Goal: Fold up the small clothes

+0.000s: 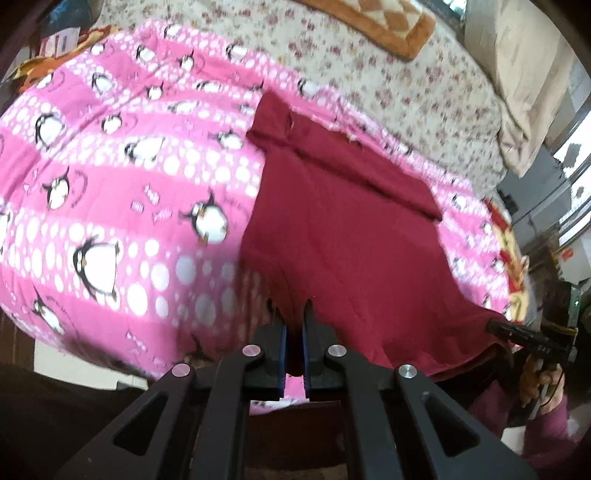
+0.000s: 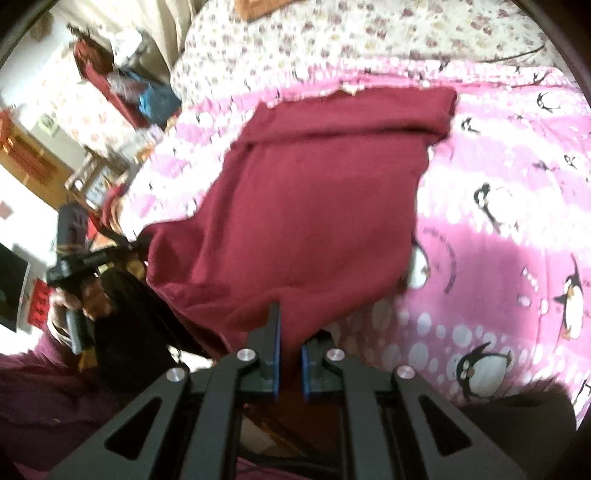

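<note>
A pink penguin-print blanket (image 1: 110, 177) covered the near part of the bed, over a floral bedsheet (image 1: 388, 74) that ran toward the far edge, and the maroon garment (image 1: 343, 229) lay on the blanket with its near hem lifted off the bed's near edge. The left hand-held gripper (image 1: 294, 325) and the right hand-held gripper (image 2: 291, 332) were each clamped on that hem at separate corners. Only the left wrist view showed an orange patterned mat (image 1: 373, 22) and a beige pillow (image 1: 524, 81) toward the bed's far corner, while only the right wrist view showed a cluttered room side with a wooden door (image 2: 33, 158).
</note>
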Demonstrator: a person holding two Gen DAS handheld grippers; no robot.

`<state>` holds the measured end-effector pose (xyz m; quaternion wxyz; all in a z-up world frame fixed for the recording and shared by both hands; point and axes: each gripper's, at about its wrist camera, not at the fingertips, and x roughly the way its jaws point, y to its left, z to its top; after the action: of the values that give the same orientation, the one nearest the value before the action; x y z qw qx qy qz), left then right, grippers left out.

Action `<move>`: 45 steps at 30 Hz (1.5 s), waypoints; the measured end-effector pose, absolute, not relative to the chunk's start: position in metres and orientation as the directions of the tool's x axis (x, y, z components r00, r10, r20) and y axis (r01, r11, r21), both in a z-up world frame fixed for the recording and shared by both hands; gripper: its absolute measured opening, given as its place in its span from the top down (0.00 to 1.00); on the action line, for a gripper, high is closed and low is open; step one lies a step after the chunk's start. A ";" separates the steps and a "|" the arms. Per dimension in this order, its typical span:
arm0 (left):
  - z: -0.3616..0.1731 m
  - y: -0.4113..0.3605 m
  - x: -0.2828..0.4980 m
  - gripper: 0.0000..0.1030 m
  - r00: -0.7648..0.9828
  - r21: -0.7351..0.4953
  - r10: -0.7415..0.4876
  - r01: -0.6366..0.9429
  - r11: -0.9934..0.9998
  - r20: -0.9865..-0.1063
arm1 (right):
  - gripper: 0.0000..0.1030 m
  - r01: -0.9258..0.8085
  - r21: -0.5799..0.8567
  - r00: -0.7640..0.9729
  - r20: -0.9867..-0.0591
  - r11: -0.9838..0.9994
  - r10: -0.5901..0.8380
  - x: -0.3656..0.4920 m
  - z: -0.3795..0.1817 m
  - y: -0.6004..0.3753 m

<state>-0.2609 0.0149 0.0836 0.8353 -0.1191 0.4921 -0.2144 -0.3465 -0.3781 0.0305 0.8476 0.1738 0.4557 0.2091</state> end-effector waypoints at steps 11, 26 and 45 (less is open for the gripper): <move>0.131 -0.006 -0.215 1.00 0.559 -0.392 -0.489 0.292 0.872 -0.670 | 0.93 -0.173 0.508 0.665 -0.571 0.844 0.481 -0.325 0.078 -0.410; 0.137 -0.046 -0.093 1.00 0.642 -0.360 -0.434 0.253 0.898 -0.632 | 0.93 -0.032 0.482 0.769 -0.547 0.876 0.330 -0.202 0.096 -0.444; 0.087 -0.071 -0.013 1.00 0.623 -0.387 -0.409 0.179 0.904 -0.667 | 0.93 0.085 0.517 0.756 -0.590 0.852 0.283 -0.120 0.057 -0.480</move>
<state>-0.0128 -0.0713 0.0870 0.8893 -0.1430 0.4018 -0.1653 -0.1195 -0.4801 0.0573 0.8984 0.2666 0.3446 0.0552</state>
